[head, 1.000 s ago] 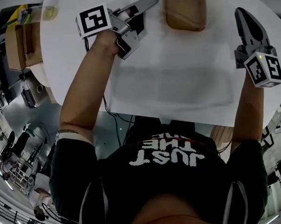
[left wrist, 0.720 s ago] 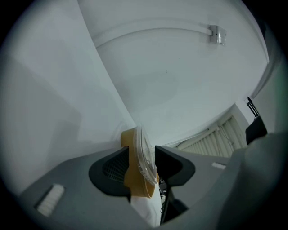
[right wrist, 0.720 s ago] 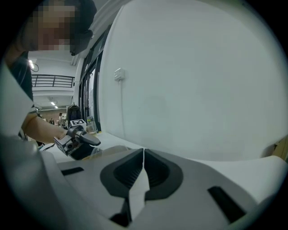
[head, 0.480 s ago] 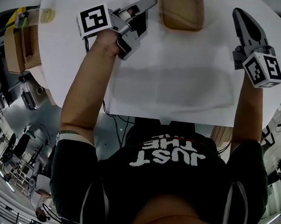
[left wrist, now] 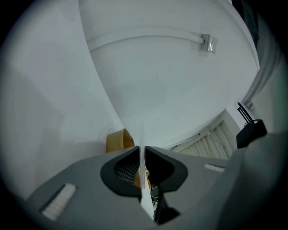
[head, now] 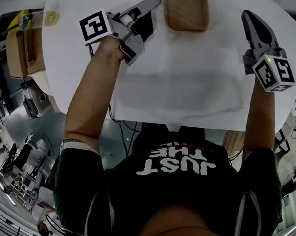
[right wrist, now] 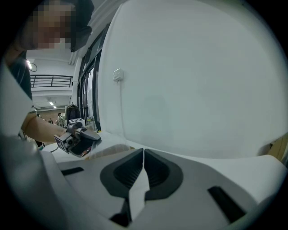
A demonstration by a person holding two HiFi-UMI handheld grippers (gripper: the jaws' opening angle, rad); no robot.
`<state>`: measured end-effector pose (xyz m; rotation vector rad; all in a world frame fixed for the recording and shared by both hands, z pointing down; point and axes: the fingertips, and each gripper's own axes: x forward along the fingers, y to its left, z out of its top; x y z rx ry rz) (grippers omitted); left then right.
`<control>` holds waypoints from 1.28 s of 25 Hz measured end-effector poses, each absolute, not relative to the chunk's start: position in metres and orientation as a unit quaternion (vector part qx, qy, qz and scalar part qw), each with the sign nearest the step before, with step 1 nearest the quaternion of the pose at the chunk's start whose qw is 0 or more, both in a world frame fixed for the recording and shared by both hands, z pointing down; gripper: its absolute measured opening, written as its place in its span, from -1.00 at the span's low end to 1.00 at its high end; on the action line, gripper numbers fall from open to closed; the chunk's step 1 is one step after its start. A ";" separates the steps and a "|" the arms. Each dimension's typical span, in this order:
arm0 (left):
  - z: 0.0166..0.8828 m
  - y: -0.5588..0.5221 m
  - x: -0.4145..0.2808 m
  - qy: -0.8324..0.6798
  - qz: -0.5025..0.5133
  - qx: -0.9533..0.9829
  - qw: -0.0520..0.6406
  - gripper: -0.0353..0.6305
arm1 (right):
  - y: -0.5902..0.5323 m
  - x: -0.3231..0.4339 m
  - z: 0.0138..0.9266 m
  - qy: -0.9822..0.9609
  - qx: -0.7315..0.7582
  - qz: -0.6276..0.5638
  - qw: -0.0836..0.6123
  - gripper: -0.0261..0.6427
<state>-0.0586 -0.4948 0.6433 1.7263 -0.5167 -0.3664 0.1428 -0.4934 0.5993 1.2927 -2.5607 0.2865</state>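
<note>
A thin clear plastic film is stretched low over the white table between both grippers. My left gripper at the far left is shut on the film's edge, which shows as a white strip between the closed jaws. At the far right, my right gripper is also shut on the film, its jaws pressed together. A tan wooden tray lies at the table's far edge between the grippers, and shows just left of the left jaws. The left gripper appears in the right gripper view.
Cardboard boxes stand off the table's left side. A dark cable hangs below the near edge by the person's body. A white wall with a cable duct and clip rises behind the table.
Both grippers have shifted slightly away from the person and leftward with the film. In the left gripper view the tan tray has moved from between the jaws to their left.
</note>
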 end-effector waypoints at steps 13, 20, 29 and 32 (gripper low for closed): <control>0.572 -0.492 -0.055 -0.226 -0.189 0.773 0.562 -0.77 | -0.485 0.150 0.548 -0.881 0.447 0.084 0.131 -0.90; 0.515 -0.492 -0.061 -0.242 -0.186 0.802 0.513 -0.77 | -0.480 0.148 0.503 -0.880 0.451 0.070 0.130 -0.90; 0.439 -0.479 -0.076 -0.286 -0.159 0.846 0.420 -0.77 | -0.461 0.146 0.440 -0.876 0.462 0.053 0.128 -0.90; 0.403 -0.473 -0.078 -0.297 -0.154 0.862 0.381 -0.77 | -0.454 0.150 0.410 -0.875 0.467 0.048 0.118 -0.90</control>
